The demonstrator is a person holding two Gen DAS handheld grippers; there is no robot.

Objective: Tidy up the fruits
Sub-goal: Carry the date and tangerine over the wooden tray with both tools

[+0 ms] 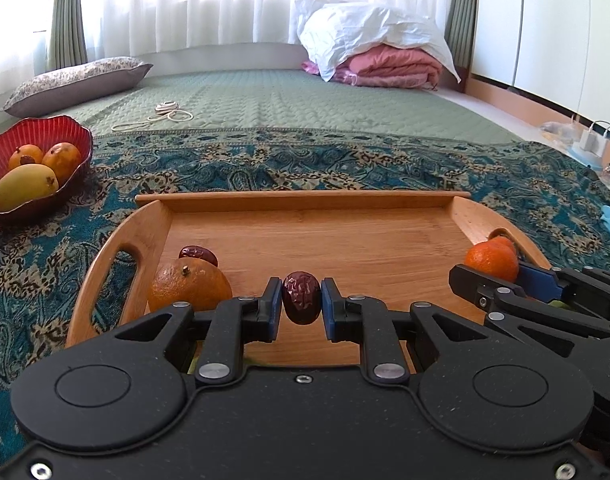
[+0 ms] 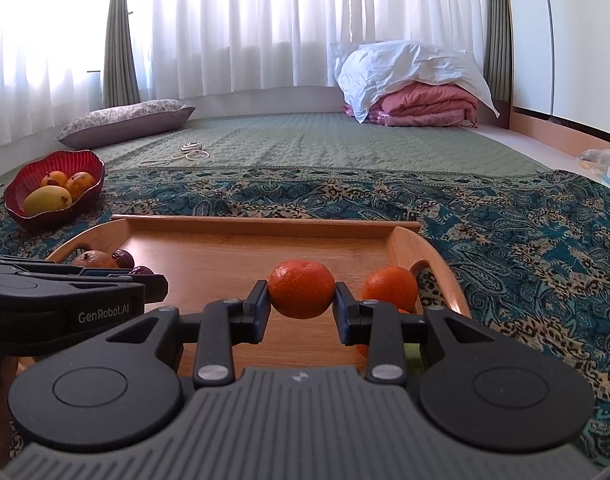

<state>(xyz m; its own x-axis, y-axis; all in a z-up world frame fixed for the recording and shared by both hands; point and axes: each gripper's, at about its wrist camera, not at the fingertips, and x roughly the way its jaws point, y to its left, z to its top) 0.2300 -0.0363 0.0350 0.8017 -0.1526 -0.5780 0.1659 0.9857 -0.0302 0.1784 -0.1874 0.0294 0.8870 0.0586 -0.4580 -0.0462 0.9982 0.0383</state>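
Wrinkled dark-red date (image 1: 301,298) between left tool (image 1: 301,304) pads.

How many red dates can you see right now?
2. One date is pinched in the left gripper; the other date lies on the wooden tray behind the big orange. Grippers may hide more.

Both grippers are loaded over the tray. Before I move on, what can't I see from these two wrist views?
- Wooden tray near edge: both views, hidden under the gripper bodies.
- Green object in the tray: right wrist view, mostly behind the right gripper linkage; unidentifiable.
- Second tangerine: lower part hidden by the same linkage.
- Red bowl: left wrist view, cut off by the left edge.
- Items at the far right floor: too small.
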